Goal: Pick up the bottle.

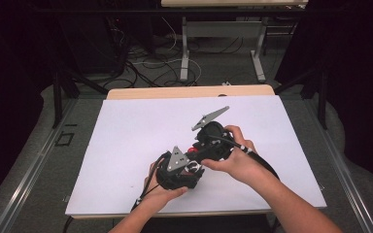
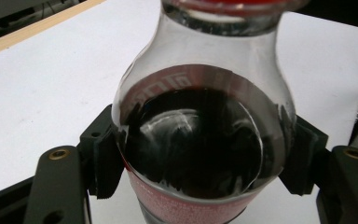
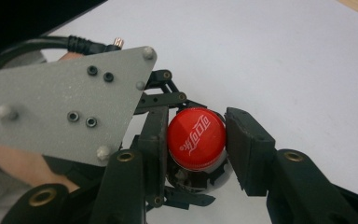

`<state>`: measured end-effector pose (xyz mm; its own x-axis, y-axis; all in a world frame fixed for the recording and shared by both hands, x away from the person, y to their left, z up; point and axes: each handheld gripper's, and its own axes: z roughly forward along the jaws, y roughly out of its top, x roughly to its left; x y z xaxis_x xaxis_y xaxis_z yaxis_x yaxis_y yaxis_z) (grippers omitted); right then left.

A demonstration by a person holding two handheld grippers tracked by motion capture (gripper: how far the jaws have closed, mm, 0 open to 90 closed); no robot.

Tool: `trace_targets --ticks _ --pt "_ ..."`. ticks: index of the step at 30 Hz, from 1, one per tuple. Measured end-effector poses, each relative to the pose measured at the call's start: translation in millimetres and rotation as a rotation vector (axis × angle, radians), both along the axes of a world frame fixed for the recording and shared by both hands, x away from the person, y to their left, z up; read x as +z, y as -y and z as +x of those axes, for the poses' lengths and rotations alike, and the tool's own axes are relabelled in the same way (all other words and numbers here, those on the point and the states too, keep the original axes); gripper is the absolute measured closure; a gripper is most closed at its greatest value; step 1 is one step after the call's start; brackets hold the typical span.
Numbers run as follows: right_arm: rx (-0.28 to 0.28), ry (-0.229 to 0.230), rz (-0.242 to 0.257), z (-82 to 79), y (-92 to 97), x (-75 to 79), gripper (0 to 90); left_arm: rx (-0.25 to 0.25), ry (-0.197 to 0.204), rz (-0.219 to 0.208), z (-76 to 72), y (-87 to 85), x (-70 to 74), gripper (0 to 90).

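High view: white surface (image 1: 126, 145) in the centre of the frame, with floor cables and a second table's legs along the top; two hands come in from the bottom edge and meet at lower centre. The left tongs (image 1: 187, 170) sit lower left of that cluster under a grey plate, the right tongs (image 1: 199, 149) just above and to the right, and a speck of red between them marks the cap (image 1: 191, 149). Left gripper view: cola bottle (image 2: 200, 140) at centre frame, clear shoulder over dark drink, red label band at the bottom edge, cap rim cut off by the top edge; the left tongs are clamped on the bottle body, a black pad (image 2: 103, 156) pressed to each flank. Right gripper view: the cap (image 3: 196, 137), red with white lettering, lies just left of centre, seen nearly end-on; the right tongs (image 3: 193, 142) are drawn in on it, the left pad flush and the right pad at its edge, so this reads as a grip on the cap. The other gripper's grey plate (image 3: 60, 107) covers the upper left. Step in hand, by judgement: unscrewing, body braced and cap seized. The next move calls for a twist of the right wrist about the neck while the left holds firm. The high view gives the layout, the left gripper view the liquid level, the right gripper view the cap contact.
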<state>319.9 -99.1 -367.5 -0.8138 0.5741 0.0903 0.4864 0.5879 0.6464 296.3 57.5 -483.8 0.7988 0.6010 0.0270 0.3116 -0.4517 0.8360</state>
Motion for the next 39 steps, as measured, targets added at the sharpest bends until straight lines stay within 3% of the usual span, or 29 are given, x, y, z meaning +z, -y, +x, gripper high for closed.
trace_targets --ticks 6,7,9,11,13,16,19,22,24,25,27,28,29,30,32,34,36,37,38,39 --pt "0.281 -0.01 -0.077 15.9 4.0 9.1 60.4 -0.08 -0.008 -0.022 0.1 -0.6 2.1 30.2" --pt "0.378 0.024 -0.089 18.7 3.9 9.9 60.4 -0.097 -0.001 -0.019 -0.1 -0.7 3.0 30.2" --pt "0.498 0.046 -0.118 21.2 4.3 12.8 60.3 -0.119 0.002 -0.031 -1.2 0.3 3.0 30.2" --pt "0.656 0.085 -0.124 25.6 5.3 13.9 60.3 -0.142 0.003 -0.025 -2.1 0.5 3.8 30.2" --pt "0.729 0.079 -0.119 30.1 6.5 13.9 60.3 -0.158 -0.017 -0.029 -3.1 1.2 3.6 30.3" --pt "0.872 0.127 -0.132 33.4 6.5 12.5 60.3 -0.174 -0.002 -0.008 -3.6 2.5 2.0 30.3" --pt "0.965 0.149 -0.136 35.8 6.4 10.3 60.2 -0.188 -0.009 -0.006 -3.5 2.7 0.6 30.3" --pt "0.958 0.14 -0.124 39.0 6.5 8.8 59.5 -0.177 -0.015 -0.008 -2.6 2.0 0.2 30.2" --pt "0.926 0.128 -0.116 38.3 6.9 8.8 55.0 -0.17 -0.015 -0.011 -2.1 1.3 0.6 30.2" --pt "0.824 0.078 -0.093 38.5 6.7 10.4 44.9 -0.158 -0.018 -0.02 -1.4 0.2 1.3 30.2" --pt "0.725 0.074 -0.1 35.8 6.6 13.2 40.7 -0.146 -0.011 -0.027 0.0 -1.2 2.2 30.2" --pt "0.664 0.062 -0.083 34.6 6.2 14.8 40.4 -0.136 -0.01 -0.035 0.3 -1.6 2.1 30.2" --pt "0.664 0.062 -0.083 34.6 6.2 14.8 40.4 -0.136 -0.01 -0.035 0.3 -1.6 2.1 30.1" --pt "0.54 0.052 -0.072 31.2 6.2 18.4 40.5 -0.125 -0.012 -0.038 0.5 -2.3 2.8 30.1" --pt "0.408 0.038 -0.072 25.5 6.6 20.2 41.5 -0.099 -0.022 -0.05 -0.2 -1.8 2.1 30.1" --pt "0.235 0.014 -0.069 20.0 6.8 22.3 42.8 -0.074 -0.012 -0.051 1.4 -2.5 1.6 30.1" --pt "0.109 -0.014 0.001 16.7 8.8 23.5 43.8 -0.045 -0.011 -0.061 1.5 -1.9 0.7 30.1" --pt "0.072 -0.031 0.028 14.8 9.8 23.7 46.1 -0.041 -0.03 -0.049 0.6 -2.6 1.8 30.1" --pt "0.025 -0.04 0.047 12.3 10.1 23.3 48.1 -0.024 -0.017 -0.052 0.3 -1.4 1.3 30.1" --pt "-0.022 -0.03 0.032 9.2 9.7 23.9 49.0 -0.007 -0.003 -0.044 0.0 -0.7 1.1 30.1"
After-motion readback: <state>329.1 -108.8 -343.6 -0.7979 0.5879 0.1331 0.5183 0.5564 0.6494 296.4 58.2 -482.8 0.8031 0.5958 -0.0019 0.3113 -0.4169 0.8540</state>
